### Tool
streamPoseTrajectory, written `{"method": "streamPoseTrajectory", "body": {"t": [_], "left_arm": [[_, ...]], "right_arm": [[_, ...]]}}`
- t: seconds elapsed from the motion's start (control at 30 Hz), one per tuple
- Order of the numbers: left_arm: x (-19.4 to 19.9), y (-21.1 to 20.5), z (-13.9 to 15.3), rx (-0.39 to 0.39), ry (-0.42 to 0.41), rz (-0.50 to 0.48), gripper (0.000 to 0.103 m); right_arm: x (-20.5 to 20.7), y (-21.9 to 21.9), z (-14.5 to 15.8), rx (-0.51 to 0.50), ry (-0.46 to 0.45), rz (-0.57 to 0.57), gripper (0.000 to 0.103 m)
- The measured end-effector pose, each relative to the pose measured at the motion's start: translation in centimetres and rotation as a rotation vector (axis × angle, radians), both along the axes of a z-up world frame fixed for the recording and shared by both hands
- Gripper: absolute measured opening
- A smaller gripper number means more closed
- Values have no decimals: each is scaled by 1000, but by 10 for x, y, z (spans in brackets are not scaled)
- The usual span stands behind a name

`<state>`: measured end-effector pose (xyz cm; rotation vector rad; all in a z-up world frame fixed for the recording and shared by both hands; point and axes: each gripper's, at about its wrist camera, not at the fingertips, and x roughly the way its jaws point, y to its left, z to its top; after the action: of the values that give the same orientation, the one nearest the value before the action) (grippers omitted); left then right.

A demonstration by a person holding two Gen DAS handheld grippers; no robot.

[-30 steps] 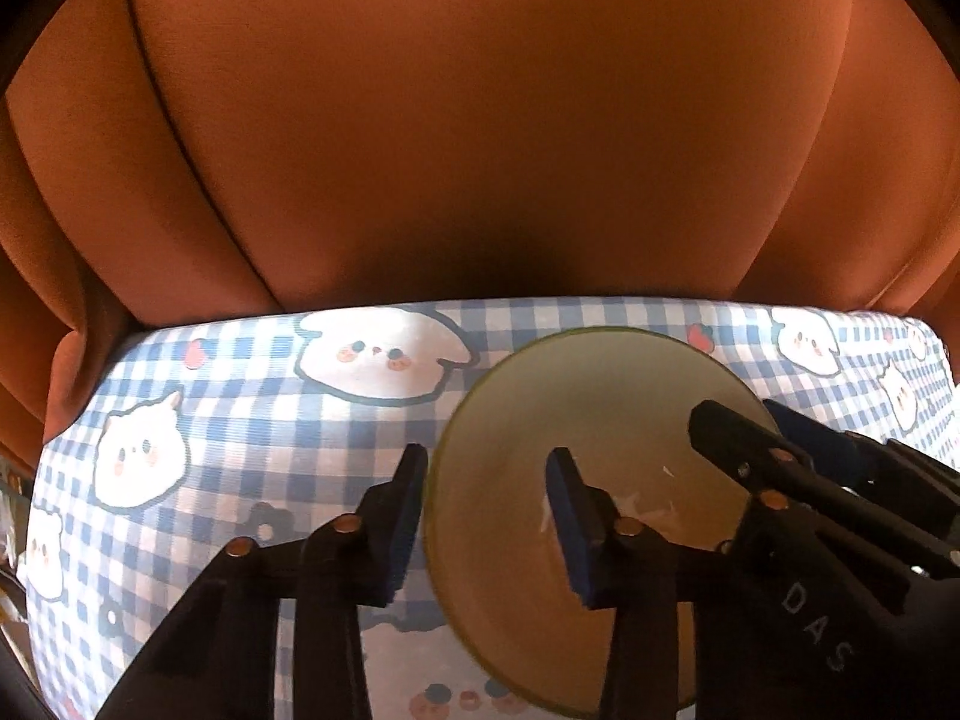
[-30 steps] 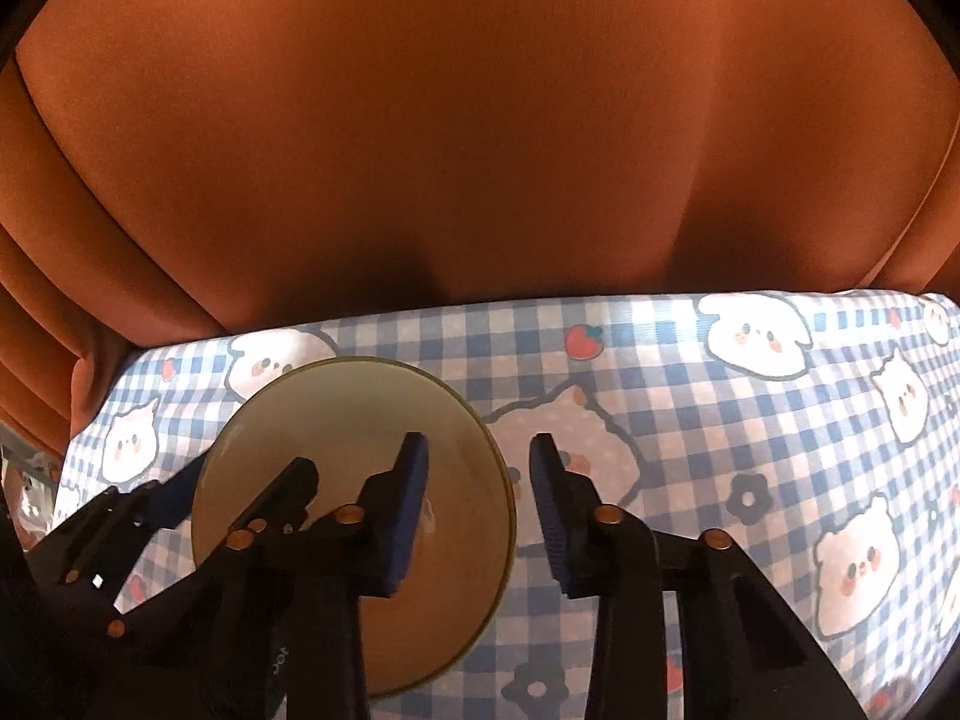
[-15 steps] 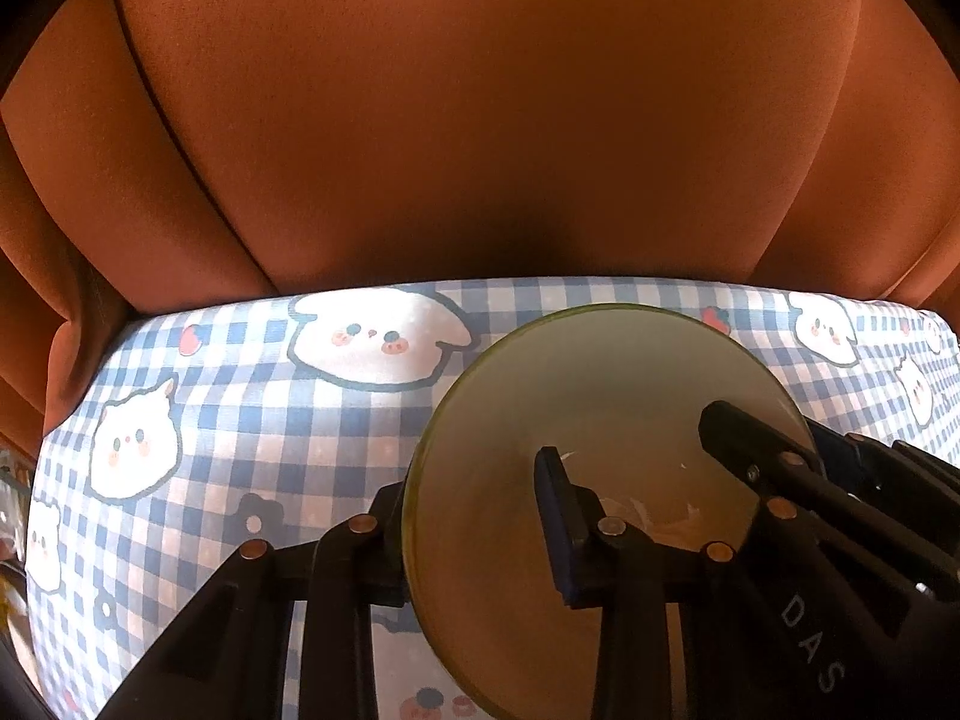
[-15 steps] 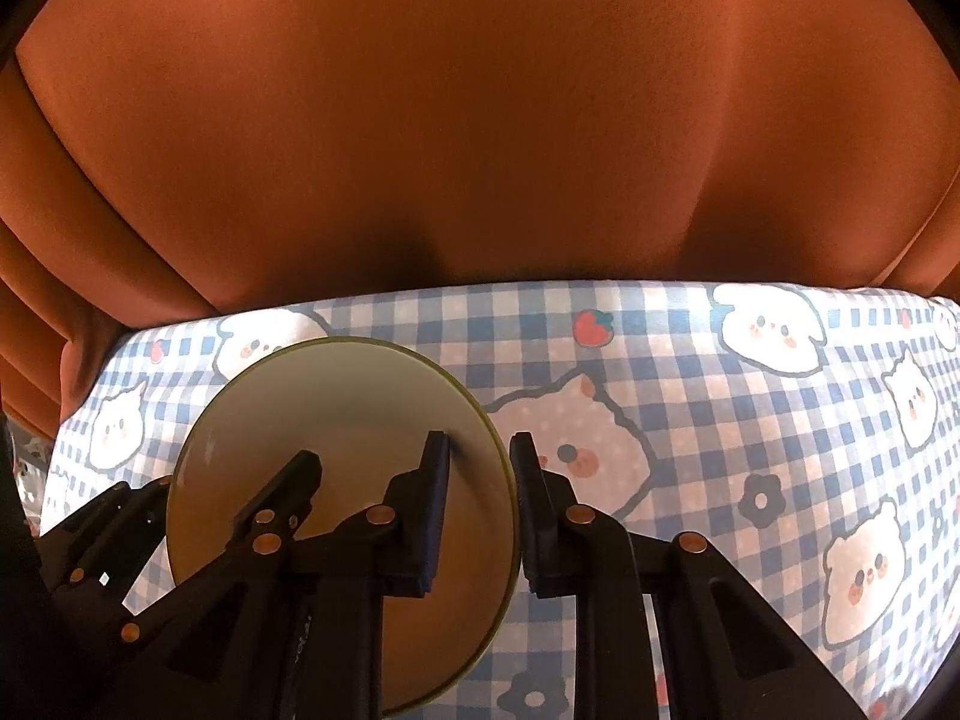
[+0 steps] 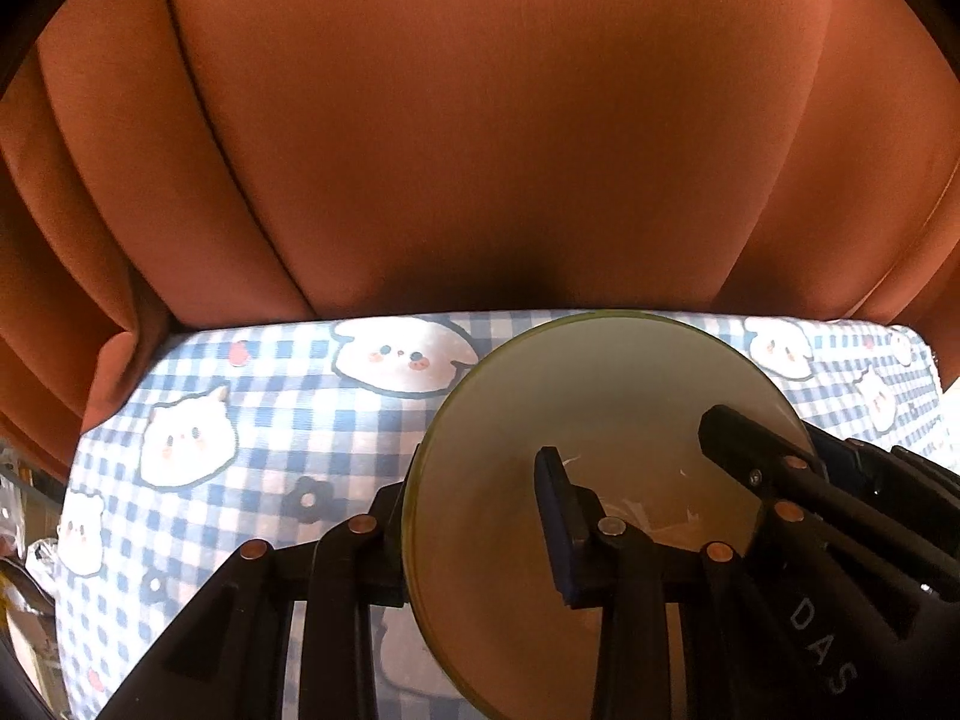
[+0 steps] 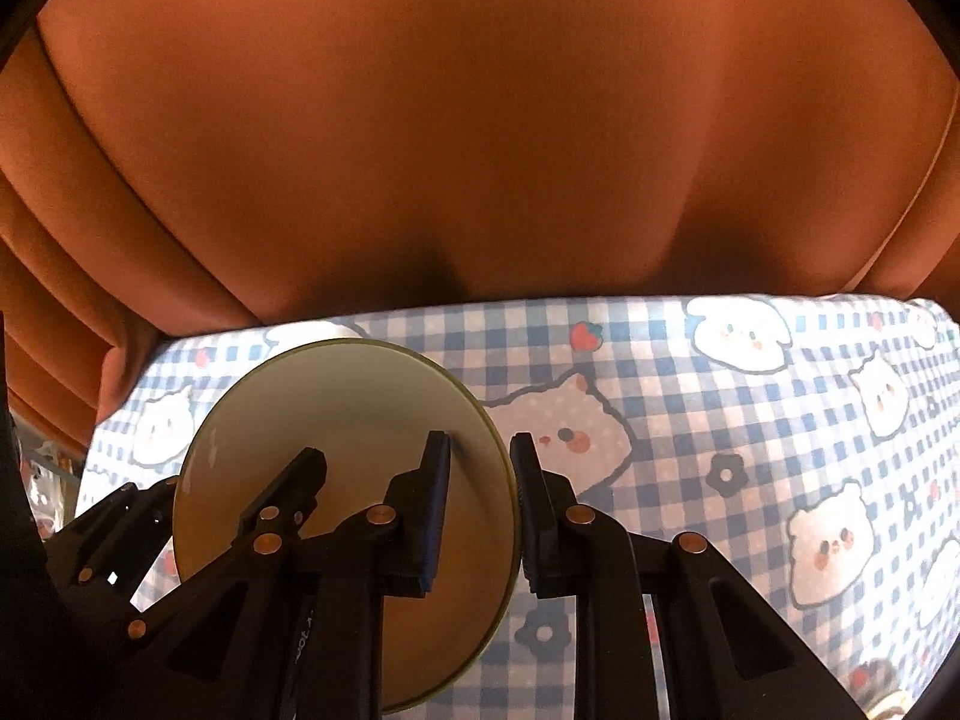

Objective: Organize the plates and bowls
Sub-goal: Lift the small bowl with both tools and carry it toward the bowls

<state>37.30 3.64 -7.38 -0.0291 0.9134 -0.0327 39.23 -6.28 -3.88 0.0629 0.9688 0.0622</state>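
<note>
Since a second ago my left gripper [image 5: 480,516] and right gripper [image 6: 480,498] have closed onto the bowl [image 5: 600,450] rim | "DAS" on the right gripper | checked tablecloth [image 6: 690,396] open rightward, orange curtain [image 5: 480,150] behind.

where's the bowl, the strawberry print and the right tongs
bowl [image 6: 336,420], right wrist view, inner wall
strawberry print [image 6: 585,336], right wrist view, red body on the tablecloth
right tongs [image 6: 480,480], right wrist view, gap at the bowl's rim
</note>
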Motion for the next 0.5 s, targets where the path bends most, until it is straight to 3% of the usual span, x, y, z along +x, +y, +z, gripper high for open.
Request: {"method": "streamPoseTrajectory", "body": {"t": [0.5], "left_arm": [[-82,10,64,-10,-83,5,32]], "right_arm": [[-84,17,76,-2,-81,-4,24]]}}
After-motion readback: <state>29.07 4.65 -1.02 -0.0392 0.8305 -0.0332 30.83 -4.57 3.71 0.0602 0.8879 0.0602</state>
